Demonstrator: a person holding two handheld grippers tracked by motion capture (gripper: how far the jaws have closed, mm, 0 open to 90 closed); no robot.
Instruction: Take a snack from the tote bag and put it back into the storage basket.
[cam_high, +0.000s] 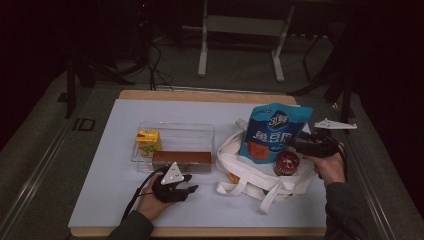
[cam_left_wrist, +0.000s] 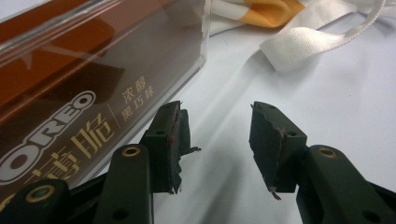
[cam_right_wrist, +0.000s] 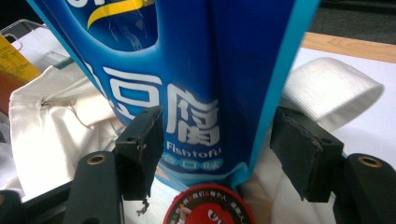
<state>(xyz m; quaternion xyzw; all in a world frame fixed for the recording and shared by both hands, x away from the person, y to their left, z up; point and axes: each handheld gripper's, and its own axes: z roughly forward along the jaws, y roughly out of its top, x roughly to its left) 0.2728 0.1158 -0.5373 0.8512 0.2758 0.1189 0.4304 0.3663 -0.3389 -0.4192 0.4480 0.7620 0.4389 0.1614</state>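
From the high view, your right hand-held gripper sits at the right side of the blue snack bag, which stands upright on the white tote bag, with a red tin just near of it. Your left hand-held gripper rests on the tabletop, near the clear box holding a brown biscuit pack and a yellow carton.

In the left gripper view, that hand-held gripper is spread with nothing between the jaws; the biscuit pack lies just left of it.

In the right gripper view, your hand-held gripper stands spread around the bag's lower part, the pads off the film. If you are leaving the bag there, draw straight back so neither pad snags it and tips it onto the tin.
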